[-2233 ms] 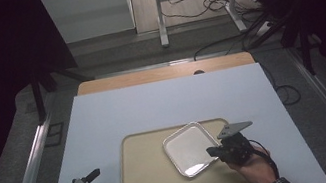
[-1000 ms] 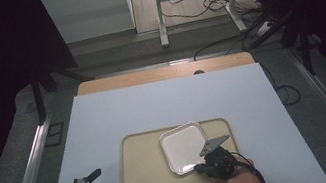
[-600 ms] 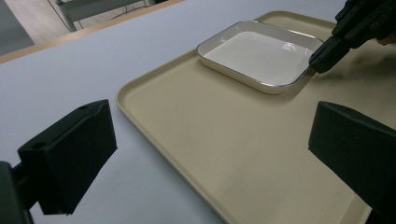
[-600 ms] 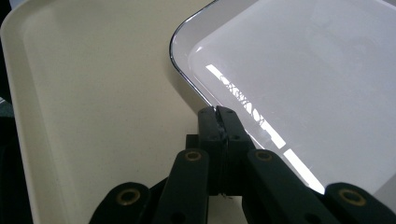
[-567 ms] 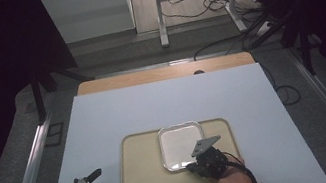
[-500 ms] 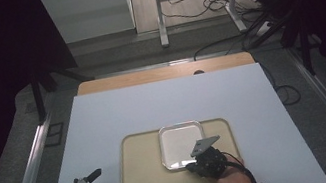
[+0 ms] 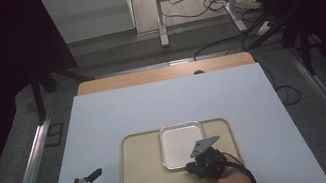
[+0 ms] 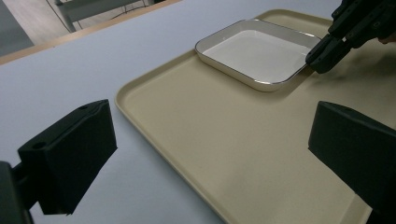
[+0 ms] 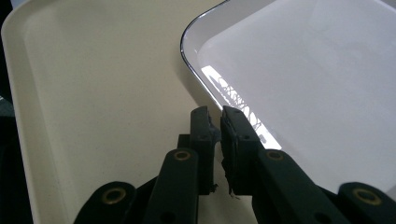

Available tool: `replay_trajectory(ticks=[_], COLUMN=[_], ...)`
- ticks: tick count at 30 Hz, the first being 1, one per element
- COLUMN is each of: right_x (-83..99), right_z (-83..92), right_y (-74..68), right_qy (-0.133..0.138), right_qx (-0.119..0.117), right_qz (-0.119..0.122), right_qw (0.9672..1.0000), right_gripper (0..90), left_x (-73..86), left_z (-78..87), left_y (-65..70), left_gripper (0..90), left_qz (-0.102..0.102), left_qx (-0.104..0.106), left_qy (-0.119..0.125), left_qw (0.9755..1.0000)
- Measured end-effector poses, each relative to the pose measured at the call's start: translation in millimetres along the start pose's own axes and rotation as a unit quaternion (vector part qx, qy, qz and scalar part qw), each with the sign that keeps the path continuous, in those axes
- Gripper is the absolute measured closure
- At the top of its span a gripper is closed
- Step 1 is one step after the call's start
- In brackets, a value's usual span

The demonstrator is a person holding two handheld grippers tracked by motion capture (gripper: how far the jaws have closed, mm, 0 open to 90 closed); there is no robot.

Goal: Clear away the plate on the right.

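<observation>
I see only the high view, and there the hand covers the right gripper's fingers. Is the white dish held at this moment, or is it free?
Observer: In the right gripper view, the right gripper has a narrow gap between its fingers. They have just been opening. The near rim of the white dish lies at that gap, and the pads do not seem to press on it.
Operator: Thank you. Does the dish lie flat, or is one side lifted?
Observer: The left gripper view looks at it from low and from the side. The dish rests flat on the beige tray, with no side raised.
</observation>
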State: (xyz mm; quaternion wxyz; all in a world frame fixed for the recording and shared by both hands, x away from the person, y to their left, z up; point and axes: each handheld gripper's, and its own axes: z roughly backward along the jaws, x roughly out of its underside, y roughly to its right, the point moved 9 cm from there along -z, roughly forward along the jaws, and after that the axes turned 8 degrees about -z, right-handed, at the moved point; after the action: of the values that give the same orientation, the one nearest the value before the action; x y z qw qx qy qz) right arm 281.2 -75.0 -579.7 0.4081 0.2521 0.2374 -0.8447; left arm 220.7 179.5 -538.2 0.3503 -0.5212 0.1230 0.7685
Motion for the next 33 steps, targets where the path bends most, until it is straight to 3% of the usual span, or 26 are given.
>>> replay_trajectory(ticks=[7, 22, 33], right_x=[-4.5, -10.6, -13.6], right_z=[7.8, 20.5, 29.2], right_y=[-0.5, 11.9, 17.7], right_qy=[0.017, 0.048, 0.064], right_qx=[0.0, 0.019, 0.024], right_qz=[-0.005, -0.018, -0.023], right_qw=[0.9998, 0.9985, 0.9974], right_gripper=[76.7, 54.6, 43.4], left_x=[-0.2, 0.2, 0.4], left_z=[-0.8, -0.8, -0.8], left_y=[-0.5, -1.8, -2.8], left_gripper=[0.4, 0.4, 0.4], left_qz=[0.003, 0.008, 0.014], left_qx=[0.001, 0.0, 0.0], left_qy=[0.0, 0.0, 0.0], left_qw=[1.0, 1.0, 0.9999])
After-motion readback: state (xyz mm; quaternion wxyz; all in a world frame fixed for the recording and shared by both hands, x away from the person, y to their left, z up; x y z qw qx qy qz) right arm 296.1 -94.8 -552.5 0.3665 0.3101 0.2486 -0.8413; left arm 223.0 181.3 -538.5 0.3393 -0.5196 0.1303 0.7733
